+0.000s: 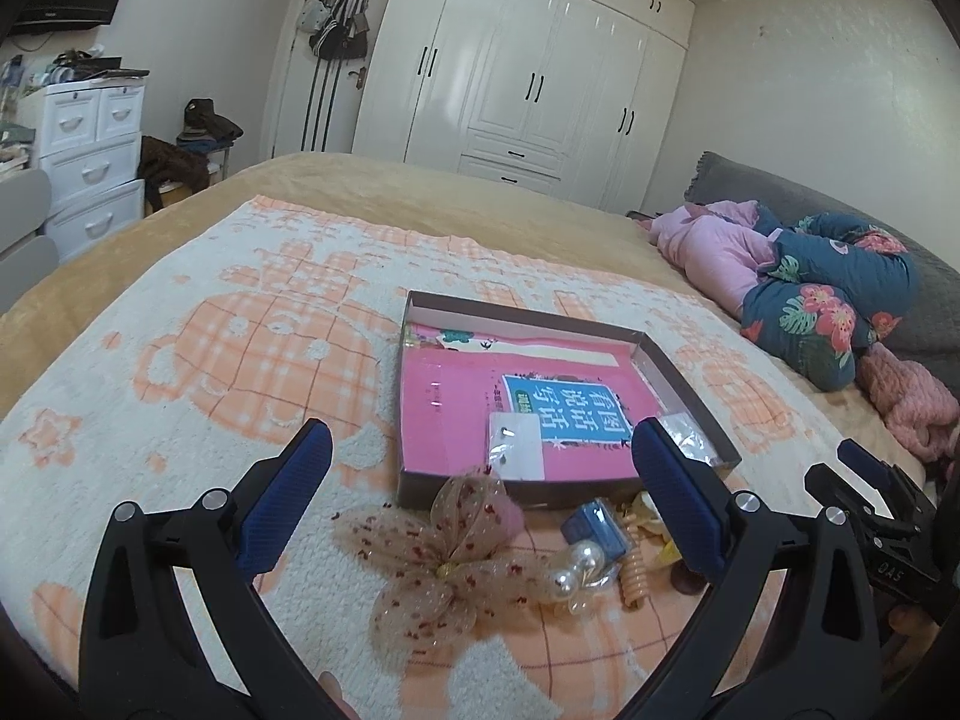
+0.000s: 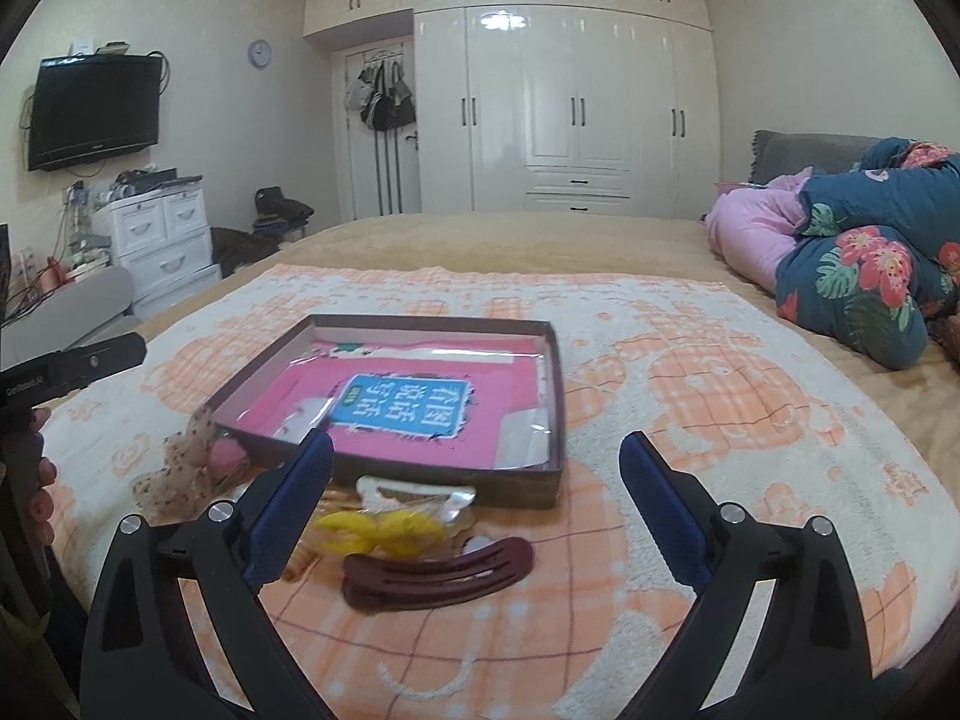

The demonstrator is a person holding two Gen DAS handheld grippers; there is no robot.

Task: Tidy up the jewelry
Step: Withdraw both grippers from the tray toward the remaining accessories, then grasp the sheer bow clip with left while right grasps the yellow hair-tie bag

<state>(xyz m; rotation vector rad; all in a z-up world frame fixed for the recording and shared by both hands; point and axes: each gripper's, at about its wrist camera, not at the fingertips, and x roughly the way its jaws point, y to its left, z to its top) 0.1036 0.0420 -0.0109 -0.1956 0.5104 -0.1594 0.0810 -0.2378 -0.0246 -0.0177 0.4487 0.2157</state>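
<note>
Grippers: left, right both agape | book title possibly "看图说话写话"

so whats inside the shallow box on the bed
The shallow box holds a pink book with a blue title label, and two small clear packets: one on the cover, one against the right wall. Anything under the book is hidden.
</note>
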